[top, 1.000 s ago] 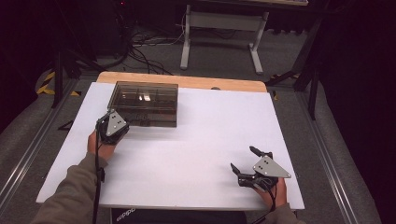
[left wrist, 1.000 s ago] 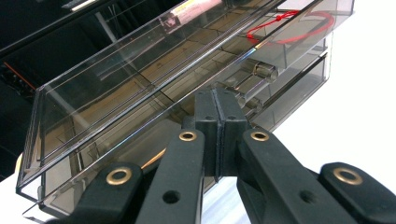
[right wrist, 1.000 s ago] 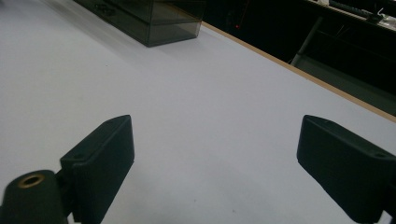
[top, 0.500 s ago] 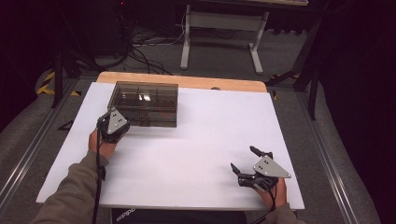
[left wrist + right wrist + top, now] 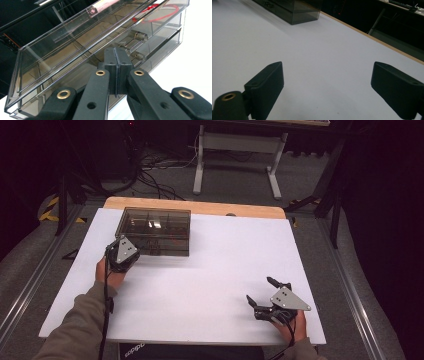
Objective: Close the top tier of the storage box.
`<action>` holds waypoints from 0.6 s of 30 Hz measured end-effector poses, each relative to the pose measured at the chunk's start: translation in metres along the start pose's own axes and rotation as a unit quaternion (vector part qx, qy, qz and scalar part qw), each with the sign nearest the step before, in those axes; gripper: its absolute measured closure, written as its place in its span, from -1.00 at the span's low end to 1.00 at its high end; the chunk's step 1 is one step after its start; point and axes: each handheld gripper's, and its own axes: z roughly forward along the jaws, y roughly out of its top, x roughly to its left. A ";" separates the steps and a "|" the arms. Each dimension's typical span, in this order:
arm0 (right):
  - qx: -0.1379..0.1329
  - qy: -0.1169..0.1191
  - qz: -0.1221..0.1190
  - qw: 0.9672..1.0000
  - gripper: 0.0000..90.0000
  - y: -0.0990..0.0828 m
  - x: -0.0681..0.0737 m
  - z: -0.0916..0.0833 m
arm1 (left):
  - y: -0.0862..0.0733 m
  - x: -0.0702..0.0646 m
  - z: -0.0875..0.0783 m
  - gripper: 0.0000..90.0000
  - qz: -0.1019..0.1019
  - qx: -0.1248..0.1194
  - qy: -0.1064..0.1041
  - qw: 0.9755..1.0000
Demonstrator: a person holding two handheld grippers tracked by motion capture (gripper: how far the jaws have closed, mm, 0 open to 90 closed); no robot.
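A: While the smoked clear box (image 5: pixel 154 231) sits far-left on the white table (image 5: pixel 215 270), we've got the left gripper (image 5: pixel 117 72) pinched tight, tips against its near front face, maybe at the lid latch. Can't tell if anything's caught between.

B: Agreed. Right gripper (image 5: pixel 265 292) is spread wide, holding nothing, near-right, well apart.

A: We're at the opening step, we reckon. Next: lift the lid edge gently, steady the base.

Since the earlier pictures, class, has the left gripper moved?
No. In the high view the left gripper sits at the same near-left corner of the smoky compartment box, jaws shut against its front.
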 end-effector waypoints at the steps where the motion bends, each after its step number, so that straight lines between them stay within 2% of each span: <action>1: 0.001 0.000 0.000 1.000 -0.73 0.000 0.000 0.000 | 0.000 0.000 0.000 0.98 0.004 0.000 0.002 1.000; 7: 0.003 0.002 0.002 1.000 -0.73 -0.001 0.001 0.001 | 0.000 0.000 0.002 0.98 -0.002 -0.002 0.000 1.000; 12: 0.003 0.001 0.002 1.000 -0.73 -0.001 0.000 0.001 | 0.001 0.002 0.004 0.98 0.002 -0.001 -0.005 1.000; 13: 0.003 0.001 0.003 1.000 -0.73 -0.001 0.000 0.001 | 0.000 0.001 0.004 0.98 -0.004 -0.002 0.001 1.000; 18: 0.003 0.001 0.002 1.000 -0.73 -0.001 0.000 0.001 | 0.001 0.002 0.006 0.98 -0.005 -0.002 0.004 1.000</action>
